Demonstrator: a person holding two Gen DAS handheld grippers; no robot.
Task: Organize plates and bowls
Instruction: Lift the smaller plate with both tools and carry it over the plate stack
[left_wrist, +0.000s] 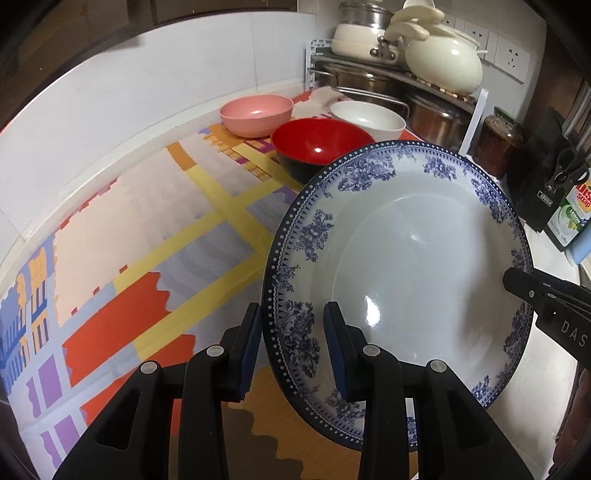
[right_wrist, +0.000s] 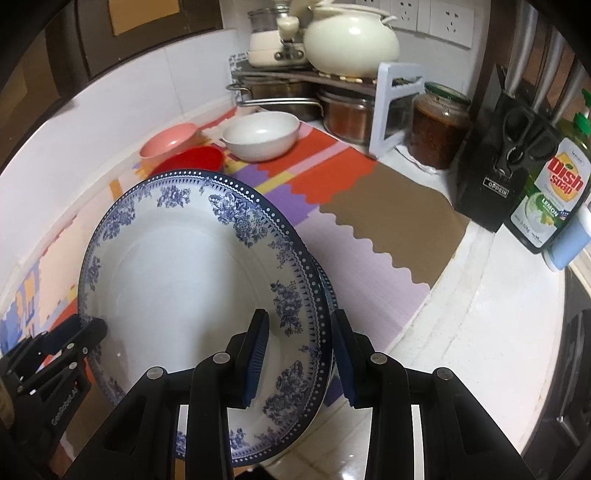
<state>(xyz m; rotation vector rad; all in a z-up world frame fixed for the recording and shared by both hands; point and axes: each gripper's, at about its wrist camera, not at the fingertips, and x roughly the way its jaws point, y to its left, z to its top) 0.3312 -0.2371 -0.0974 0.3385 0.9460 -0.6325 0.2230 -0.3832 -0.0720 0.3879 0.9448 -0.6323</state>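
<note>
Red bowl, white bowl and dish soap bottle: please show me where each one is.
red bowl (left_wrist: 320, 147), left wrist view, on its red inside.
white bowl (right_wrist: 260, 138), right wrist view, on its outer wall.
dish soap bottle (right_wrist: 550, 188), right wrist view, on its front label.

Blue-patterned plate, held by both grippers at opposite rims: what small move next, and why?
Probably carry the blue-patterned plate toward the bare stretch of mat short of the red bowl, then lower it flat. The left gripper and right gripper both clamp its rim, it hangs tilted, and the bowls crowd the far corner.

plate (left_wrist: 406, 258) white, blue floral rim — bowls: pink (left_wrist: 256, 114) | red (left_wrist: 321, 147) | white (left_wrist: 367, 120)
</note>
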